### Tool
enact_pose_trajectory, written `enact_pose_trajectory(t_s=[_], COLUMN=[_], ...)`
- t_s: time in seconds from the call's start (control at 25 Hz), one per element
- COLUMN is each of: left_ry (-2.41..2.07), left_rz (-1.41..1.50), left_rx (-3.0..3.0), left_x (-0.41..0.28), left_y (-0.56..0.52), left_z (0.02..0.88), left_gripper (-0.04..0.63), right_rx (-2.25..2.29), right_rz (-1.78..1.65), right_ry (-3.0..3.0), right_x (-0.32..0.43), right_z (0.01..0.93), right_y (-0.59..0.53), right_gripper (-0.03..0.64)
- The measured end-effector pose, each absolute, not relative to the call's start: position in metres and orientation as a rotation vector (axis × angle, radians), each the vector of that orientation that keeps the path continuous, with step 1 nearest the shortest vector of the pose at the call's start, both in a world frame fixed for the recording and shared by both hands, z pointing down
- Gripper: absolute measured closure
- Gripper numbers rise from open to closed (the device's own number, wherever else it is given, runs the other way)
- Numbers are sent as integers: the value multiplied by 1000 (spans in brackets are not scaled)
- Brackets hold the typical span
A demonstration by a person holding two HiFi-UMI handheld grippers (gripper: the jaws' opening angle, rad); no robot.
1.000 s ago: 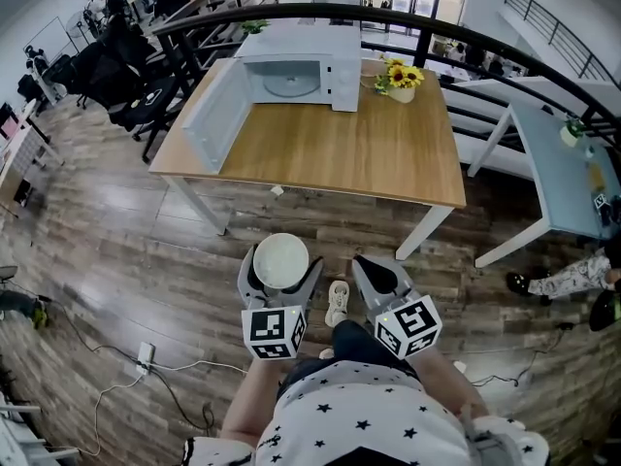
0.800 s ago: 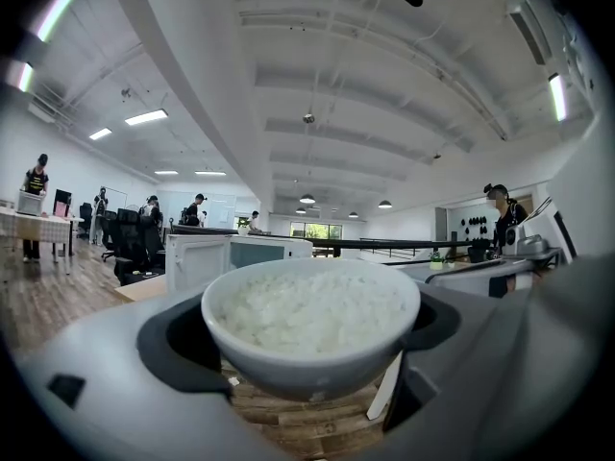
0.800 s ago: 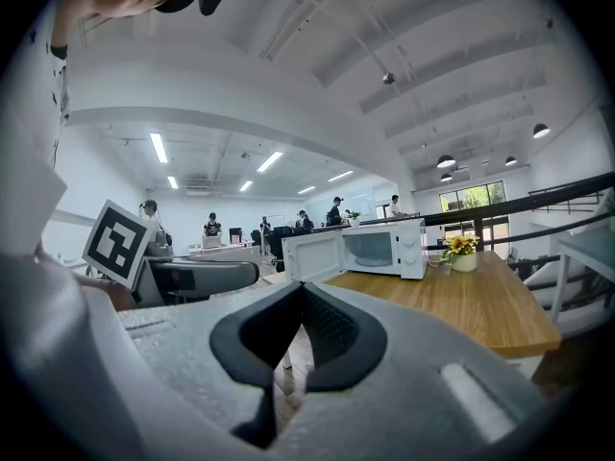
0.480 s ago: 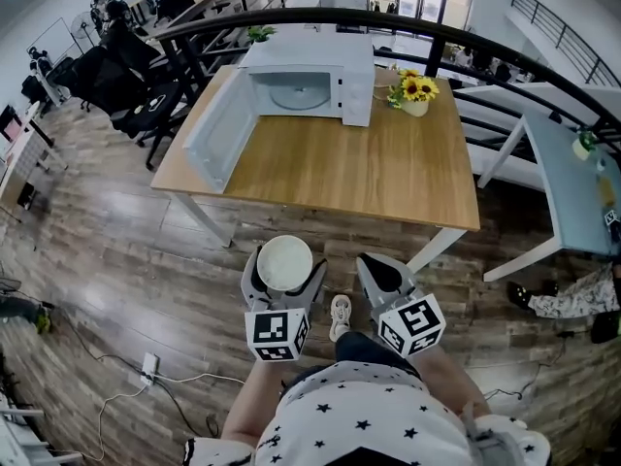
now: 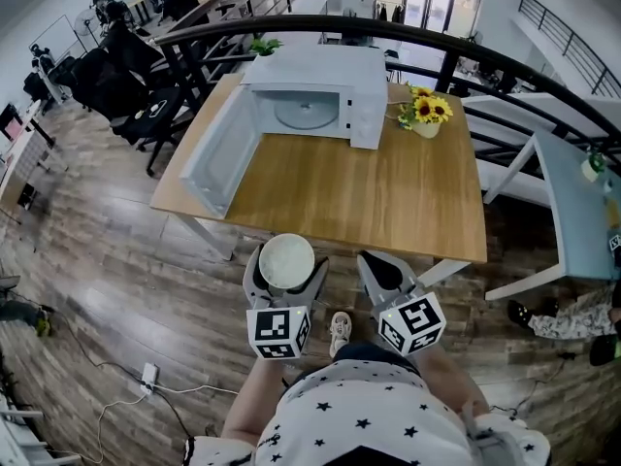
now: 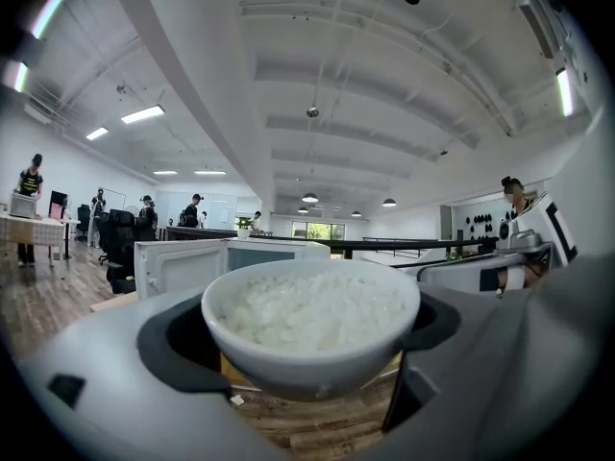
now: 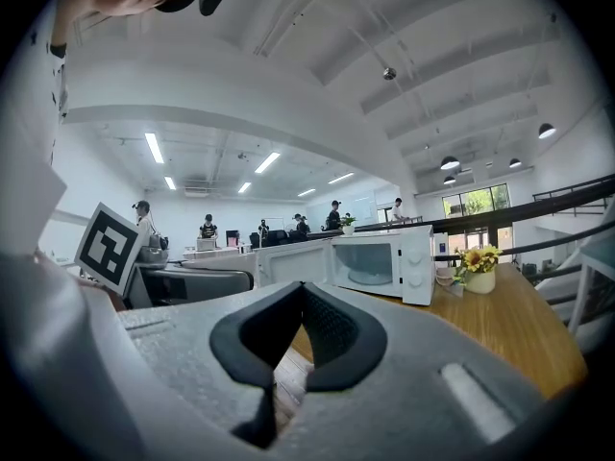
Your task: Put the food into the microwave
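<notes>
One rice bowl point(image 5: 286, 263) in left gripper point(image 5: 287, 257) | table point(image 5: 388, 223) edge just ahead

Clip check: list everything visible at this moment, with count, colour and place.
bowl of rice: 1, white, between the left gripper's fingers, by the table's near edge
microwave: 1, white, far end of the table, door swung open to the left
table: 1, wood top with white legs, ahead of the person
sunflowers: 1 pot, yellow, on the table right of the microwave
side table: 1, pale, far right
chairs: several, black, upper left
railing: 1, black, behind the table
shoe: 1, pale, on the floor between the grippers
shirt: 1, white with black stars, bottom centre
left gripper: grey, shut on the bowl
right gripper: grey, shut, empty
</notes>
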State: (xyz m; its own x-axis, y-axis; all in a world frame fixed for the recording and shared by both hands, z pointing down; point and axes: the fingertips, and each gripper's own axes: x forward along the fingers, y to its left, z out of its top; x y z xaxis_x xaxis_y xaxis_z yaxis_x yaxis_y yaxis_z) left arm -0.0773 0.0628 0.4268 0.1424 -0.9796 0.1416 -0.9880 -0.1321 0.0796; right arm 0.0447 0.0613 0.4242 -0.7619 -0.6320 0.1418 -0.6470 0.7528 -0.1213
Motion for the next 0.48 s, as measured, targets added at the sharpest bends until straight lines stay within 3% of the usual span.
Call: enact_pose_trajectory(t_s=[0.48], left_ry=[-1989], left_rz=[82], left_rx=[2224], left_x=[-85], left_y=[-34], left_z=[425], left_gripper=[66], right_rx=[1005], right_rz=[239], right_ry=[-2857], right_x=[40], right_z=[421], right_y=[-38], right_gripper=[612])
